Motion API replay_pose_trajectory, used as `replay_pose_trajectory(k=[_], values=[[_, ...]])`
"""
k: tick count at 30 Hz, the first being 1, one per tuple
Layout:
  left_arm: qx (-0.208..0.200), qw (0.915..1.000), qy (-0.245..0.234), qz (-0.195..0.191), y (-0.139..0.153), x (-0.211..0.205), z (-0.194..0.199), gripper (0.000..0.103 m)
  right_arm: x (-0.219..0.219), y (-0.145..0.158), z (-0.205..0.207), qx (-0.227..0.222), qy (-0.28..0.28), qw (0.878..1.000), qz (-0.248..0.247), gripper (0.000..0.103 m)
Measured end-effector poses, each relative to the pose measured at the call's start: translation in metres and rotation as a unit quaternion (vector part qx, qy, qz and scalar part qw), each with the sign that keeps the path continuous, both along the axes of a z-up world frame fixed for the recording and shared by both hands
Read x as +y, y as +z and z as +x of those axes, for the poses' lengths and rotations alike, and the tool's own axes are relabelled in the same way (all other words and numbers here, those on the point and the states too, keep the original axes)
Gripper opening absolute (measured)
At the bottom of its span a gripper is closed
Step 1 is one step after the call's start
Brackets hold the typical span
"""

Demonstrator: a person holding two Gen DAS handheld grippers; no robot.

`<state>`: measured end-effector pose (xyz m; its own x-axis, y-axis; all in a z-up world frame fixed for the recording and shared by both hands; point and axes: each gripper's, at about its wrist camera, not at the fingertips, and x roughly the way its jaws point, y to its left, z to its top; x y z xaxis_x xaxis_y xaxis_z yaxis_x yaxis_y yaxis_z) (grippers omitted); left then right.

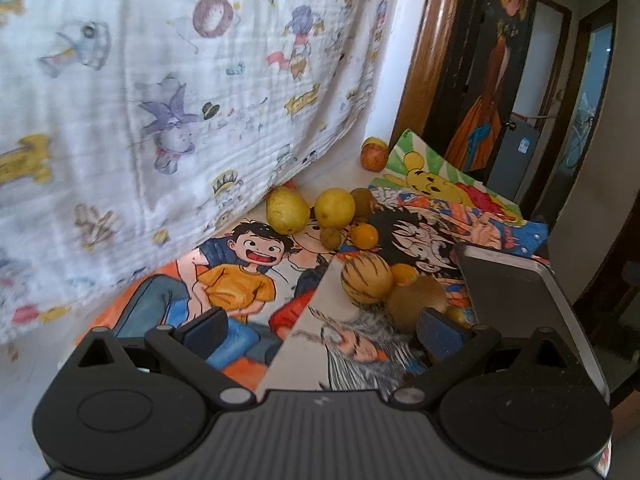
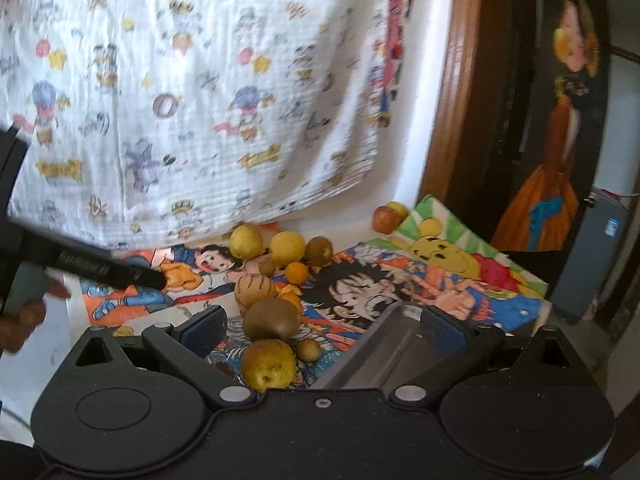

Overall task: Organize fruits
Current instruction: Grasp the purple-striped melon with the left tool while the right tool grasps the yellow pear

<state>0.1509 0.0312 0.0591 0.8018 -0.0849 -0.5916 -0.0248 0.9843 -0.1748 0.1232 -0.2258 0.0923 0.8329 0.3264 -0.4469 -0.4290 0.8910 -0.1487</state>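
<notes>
Hovering over a desk [image 1: 292, 364] papered with glossy cartoon posters [image 1: 240, 276], left tongs [image 1: 324, 328] spread wide, matte black arms and blue ribbed pads gripping nothing. Right tongs [image 2: 324, 330] likewise gaping and empty, poised above a grey metal tray [image 2: 384, 348] with smooth, raised walls. Scattered in a loose line on the posters: round yellow lemons [image 1: 334, 208], a fuzzy brown kiwi [image 1: 416, 300], a striped beige melon [image 1: 366, 282], small glossy oranges [image 1: 364, 236], a dimpled, blemished pear [image 2: 269, 366] nearest the right tongs. Farther back by the wall, a reddish apple [image 1: 374, 157]. Behind, a crinkled white printed cloth [image 1: 160, 80].
</notes>
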Motion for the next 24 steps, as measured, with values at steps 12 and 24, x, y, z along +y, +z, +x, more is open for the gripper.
replay_pose_trajectory(k=[12,24], values=[[0.056,0.9978,-0.034,-0.015,-0.019,-0.003,0.089,0.103,0.032,-0.049,0.053,0.104,0.057,0.993,0.01,0.102],[0.106,0.9875,-0.031,-0.112,-0.056,-0.001,0.129,0.102,0.043,-0.082,0.07,0.134,0.067,0.989,0.013,0.085]])
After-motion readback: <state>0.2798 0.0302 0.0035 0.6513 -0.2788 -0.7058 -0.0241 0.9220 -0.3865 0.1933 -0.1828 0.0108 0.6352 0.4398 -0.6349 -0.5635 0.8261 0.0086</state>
